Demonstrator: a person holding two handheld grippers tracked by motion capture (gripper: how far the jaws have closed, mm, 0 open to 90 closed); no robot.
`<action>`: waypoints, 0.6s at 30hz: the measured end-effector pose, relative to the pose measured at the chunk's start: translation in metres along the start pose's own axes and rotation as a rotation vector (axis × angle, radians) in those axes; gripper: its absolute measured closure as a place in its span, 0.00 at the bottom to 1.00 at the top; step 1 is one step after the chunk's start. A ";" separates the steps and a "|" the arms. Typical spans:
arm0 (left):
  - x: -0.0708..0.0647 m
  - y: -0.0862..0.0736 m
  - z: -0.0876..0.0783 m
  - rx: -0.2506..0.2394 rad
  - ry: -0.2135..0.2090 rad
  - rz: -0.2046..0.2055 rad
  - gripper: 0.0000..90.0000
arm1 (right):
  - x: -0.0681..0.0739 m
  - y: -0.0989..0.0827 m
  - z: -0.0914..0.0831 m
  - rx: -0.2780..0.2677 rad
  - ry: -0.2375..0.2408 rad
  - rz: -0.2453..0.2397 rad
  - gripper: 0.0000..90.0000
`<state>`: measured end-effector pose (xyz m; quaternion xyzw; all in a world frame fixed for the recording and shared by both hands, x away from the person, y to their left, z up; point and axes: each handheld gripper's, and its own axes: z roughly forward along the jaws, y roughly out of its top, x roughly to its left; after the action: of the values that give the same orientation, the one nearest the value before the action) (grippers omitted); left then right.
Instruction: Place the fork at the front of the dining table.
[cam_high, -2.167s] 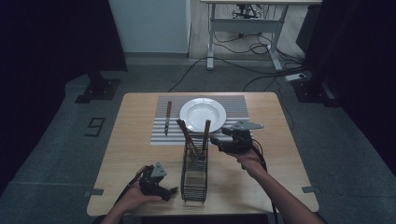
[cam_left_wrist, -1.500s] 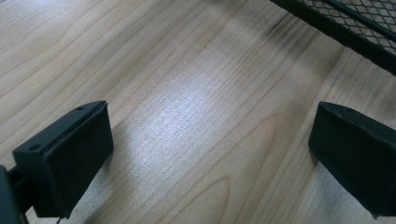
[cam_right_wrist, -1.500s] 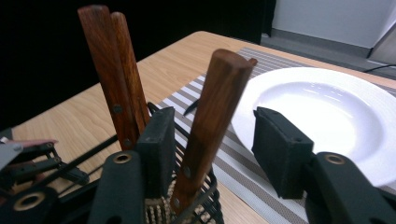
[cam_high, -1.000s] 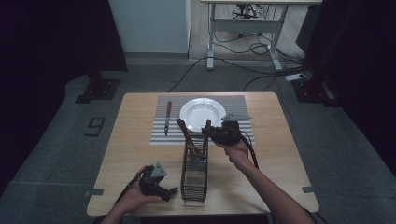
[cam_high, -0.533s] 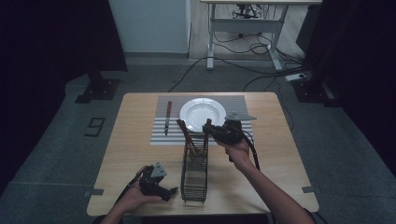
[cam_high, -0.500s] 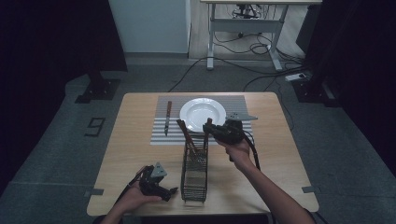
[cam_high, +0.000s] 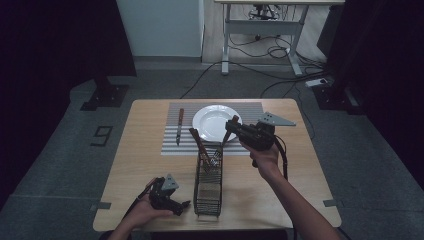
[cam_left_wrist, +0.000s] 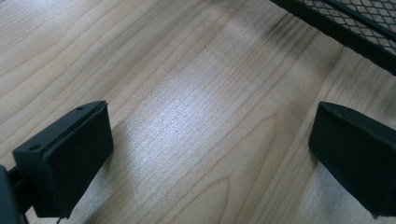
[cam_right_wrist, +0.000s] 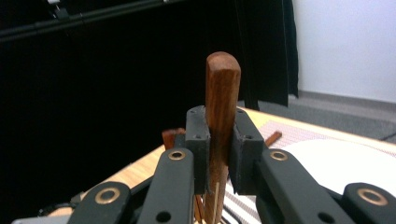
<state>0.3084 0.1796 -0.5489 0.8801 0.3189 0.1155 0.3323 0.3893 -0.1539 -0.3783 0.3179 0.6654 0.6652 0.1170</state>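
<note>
- Your right gripper (cam_right_wrist: 218, 140) clamped a wooden handle (cam_right_wrist: 222, 88) above the wire basket (cam_high: 208, 186).
- Your left gripper (cam_left_wrist: 210, 154) rested wide open on bare desk (cam_left_wrist: 187, 93) near the front edge.

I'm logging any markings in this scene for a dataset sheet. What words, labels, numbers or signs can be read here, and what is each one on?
"9": a pale mark on the grey floor left of the table, high view; it could be a 6 seen from the other side.
No readable text on the plate, the wire basket, the right gripper or the wooden handle it grips.
</note>
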 end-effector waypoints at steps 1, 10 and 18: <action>0.000 0.000 0.000 0.000 0.000 0.000 0.00 | 0.001 0.003 -0.002 -0.010 0.001 -0.002 0.89; 0.000 0.000 0.000 -0.001 0.001 0.000 0.00 | 0.000 0.021 -0.023 -0.084 -0.016 -0.024 0.90; 0.000 0.000 0.000 0.000 0.001 0.001 0.00 | -0.005 0.033 -0.041 -0.128 -0.051 -0.028 0.90</action>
<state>0.3084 0.1796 -0.5489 0.8803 0.3186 0.1162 0.3319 0.3788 -0.1930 -0.3444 0.3173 0.6228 0.6963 0.1634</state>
